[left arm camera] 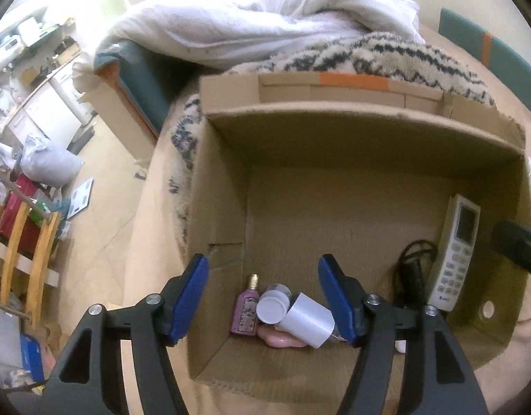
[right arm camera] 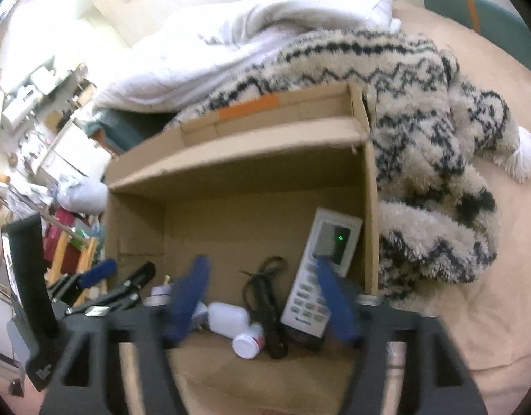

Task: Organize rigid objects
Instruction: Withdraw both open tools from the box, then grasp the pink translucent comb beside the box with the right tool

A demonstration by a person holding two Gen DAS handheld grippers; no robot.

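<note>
An open cardboard box point(left arm camera: 334, 128) sits on the bed. Inside lie a purple perfume bottle point(left arm camera: 246, 306), a white-capped jar point(left arm camera: 273, 306), a white bottle point(left arm camera: 308, 323), a pink item point(left arm camera: 282, 340), a black cable point(left arm camera: 412, 269) and a white remote control point(left arm camera: 454, 256). My left gripper point(left arm camera: 265, 301) is open and empty above the bottles. My right gripper point(right arm camera: 262, 304) is open and empty over the box point(right arm camera: 237, 159), with the remote point(right arm camera: 321, 269), the cable point(right arm camera: 265, 304), the white bottle point(right arm camera: 227, 318) and a red-labelled jar point(right arm camera: 248, 344) below it.
A patterned fluffy blanket point(right arm camera: 438, 145) and a white duvet point(left arm camera: 258, 17) lie behind and beside the box. A teal headboard point(left arm camera: 490, 45) stands at the right. Cluttered floor and a wooden rack point(left arm camera: 26, 242) lie to the left.
</note>
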